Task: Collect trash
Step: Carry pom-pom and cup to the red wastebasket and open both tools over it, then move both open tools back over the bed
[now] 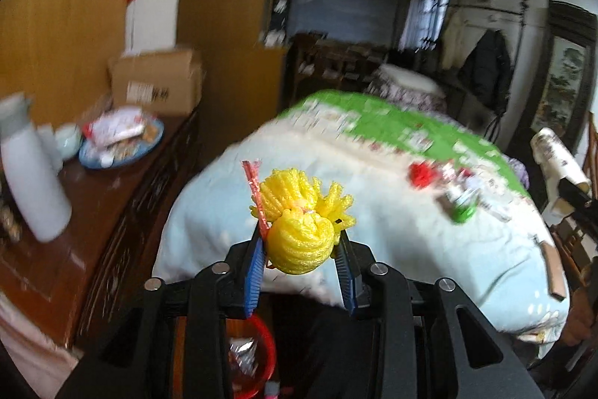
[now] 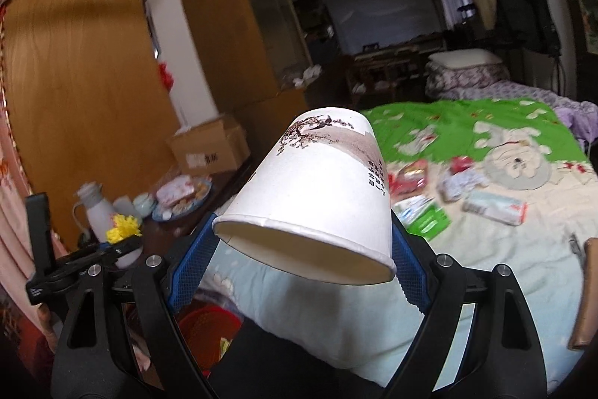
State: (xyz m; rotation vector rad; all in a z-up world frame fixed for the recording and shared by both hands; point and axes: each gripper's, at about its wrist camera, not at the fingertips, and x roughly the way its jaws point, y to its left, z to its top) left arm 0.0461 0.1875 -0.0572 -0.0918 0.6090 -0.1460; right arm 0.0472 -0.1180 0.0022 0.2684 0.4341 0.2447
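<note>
My left gripper (image 1: 301, 236) is shut on a yellow foam net (image 1: 299, 245), with a thin red wrapper strip (image 1: 254, 187) caught at its left pad. It hangs above a red bin (image 1: 261, 354) that has wrappers in it. The same gripper (image 2: 112, 245) and its net (image 2: 123, 225) show at the left of the right wrist view. My right gripper (image 2: 304, 225) is shut on a white paper cup (image 2: 321, 189) printed with a blossom branch. The cup is tilted, with its mouth toward the camera, above the red bin (image 2: 209, 322). The cup (image 1: 557, 156) also shows at the right edge of the left wrist view.
Loose trash lies on the bed quilt (image 2: 486, 268): red wrappers (image 2: 407, 178), a green packet (image 2: 428, 217) and a white packet (image 2: 493, 206). At the left, a dark wooden cabinet (image 1: 112, 197) carries a white thermos (image 1: 33, 182), a blue plate of snacks (image 1: 119, 141) and a cardboard box (image 1: 157, 81).
</note>
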